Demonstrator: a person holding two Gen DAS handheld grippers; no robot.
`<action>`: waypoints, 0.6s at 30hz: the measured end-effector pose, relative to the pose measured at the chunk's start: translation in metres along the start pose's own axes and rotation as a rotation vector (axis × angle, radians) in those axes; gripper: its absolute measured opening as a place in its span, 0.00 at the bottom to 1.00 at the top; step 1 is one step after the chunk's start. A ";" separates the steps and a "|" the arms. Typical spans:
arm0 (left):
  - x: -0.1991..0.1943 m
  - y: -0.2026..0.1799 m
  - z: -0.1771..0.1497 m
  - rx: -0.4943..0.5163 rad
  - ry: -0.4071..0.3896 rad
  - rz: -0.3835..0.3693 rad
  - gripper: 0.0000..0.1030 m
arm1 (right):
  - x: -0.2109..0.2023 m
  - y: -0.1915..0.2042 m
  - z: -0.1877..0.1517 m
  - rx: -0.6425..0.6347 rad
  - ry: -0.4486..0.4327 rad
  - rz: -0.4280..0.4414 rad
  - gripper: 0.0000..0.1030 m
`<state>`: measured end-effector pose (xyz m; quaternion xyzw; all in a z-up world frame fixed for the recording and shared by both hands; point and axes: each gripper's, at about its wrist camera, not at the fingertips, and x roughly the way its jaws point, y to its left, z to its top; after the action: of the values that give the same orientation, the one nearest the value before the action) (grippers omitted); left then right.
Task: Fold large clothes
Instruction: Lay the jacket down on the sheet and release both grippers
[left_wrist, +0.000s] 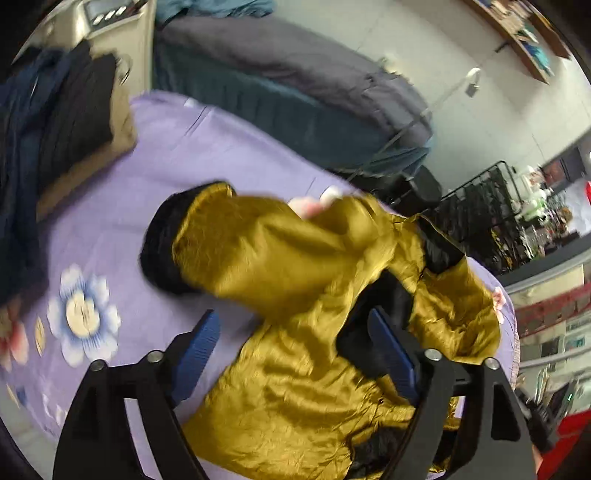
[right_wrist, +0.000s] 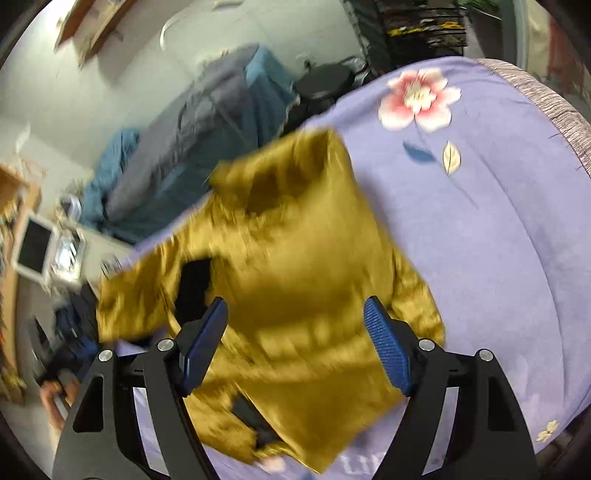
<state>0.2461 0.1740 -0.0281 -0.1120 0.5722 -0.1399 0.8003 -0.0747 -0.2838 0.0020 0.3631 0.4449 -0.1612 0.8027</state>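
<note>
A shiny mustard-yellow jacket (left_wrist: 295, 280) with black lining lies crumpled on a lilac flowered bedsheet (left_wrist: 155, 155). My left gripper (left_wrist: 291, 339) is open just above the jacket's lower part, its blue pads (left_wrist: 199, 343) apart and holding nothing. In the right wrist view the same jacket (right_wrist: 288, 266) lies bunched and blurred on the sheet (right_wrist: 480, 221). My right gripper (right_wrist: 295, 339) is open over the jacket, its pads (right_wrist: 388, 350) spread to either side of the cloth, empty.
A pile of dark folded clothes (left_wrist: 66, 110) sits at the sheet's far left. A second bed with grey and teal bedding (left_wrist: 295, 74) stands behind. A black metal rack (left_wrist: 480, 206) is at the right. The sheet's edge (right_wrist: 554, 107) runs along the right.
</note>
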 end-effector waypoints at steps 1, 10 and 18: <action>0.005 0.006 -0.009 -0.017 0.003 0.032 0.82 | 0.007 0.003 -0.013 -0.051 0.035 -0.043 0.74; 0.034 0.058 -0.104 -0.071 0.127 0.181 0.85 | 0.039 0.033 -0.103 -0.391 0.128 -0.194 0.74; 0.026 0.064 -0.142 -0.120 0.134 0.187 0.85 | 0.061 0.092 -0.071 -0.603 0.084 -0.217 0.74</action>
<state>0.1252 0.2224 -0.1186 -0.0964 0.6397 -0.0371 0.7616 -0.0303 -0.1652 -0.0322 0.0660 0.5416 -0.0915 0.8331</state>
